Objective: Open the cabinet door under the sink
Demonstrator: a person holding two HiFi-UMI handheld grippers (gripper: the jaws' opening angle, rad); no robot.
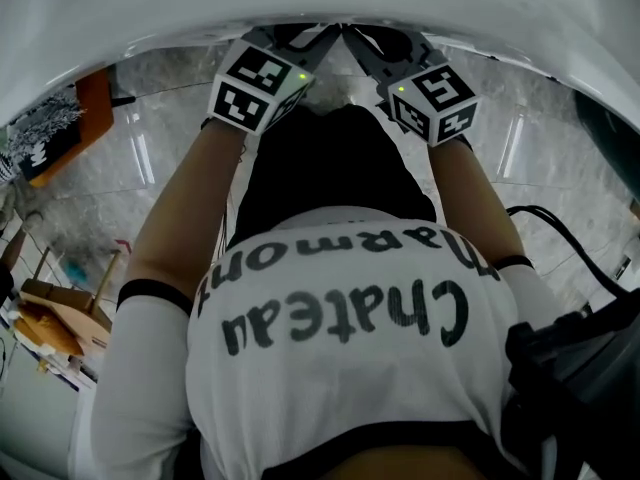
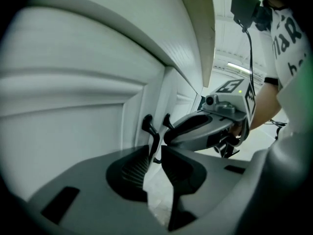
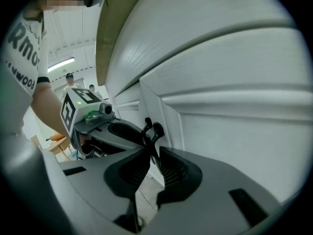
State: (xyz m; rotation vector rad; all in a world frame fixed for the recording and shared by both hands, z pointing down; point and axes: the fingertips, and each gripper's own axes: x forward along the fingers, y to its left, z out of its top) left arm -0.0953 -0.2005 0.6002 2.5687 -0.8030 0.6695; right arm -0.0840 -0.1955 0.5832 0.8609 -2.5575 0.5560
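The left gripper (image 2: 156,123) is clamped on the inner edge of the left cabinet door (image 2: 73,116), a white strip of it standing between the pads. Just beside it, the right gripper (image 3: 152,126) has its jaws pinched together, tips against the edge of the right cabinet door (image 3: 244,136). Both doors stand closed under the overhanging white sink (image 1: 200,8). The person bends low over them in a lettered white shirt (image 1: 340,368), above a grey marbled floor (image 1: 150,168).
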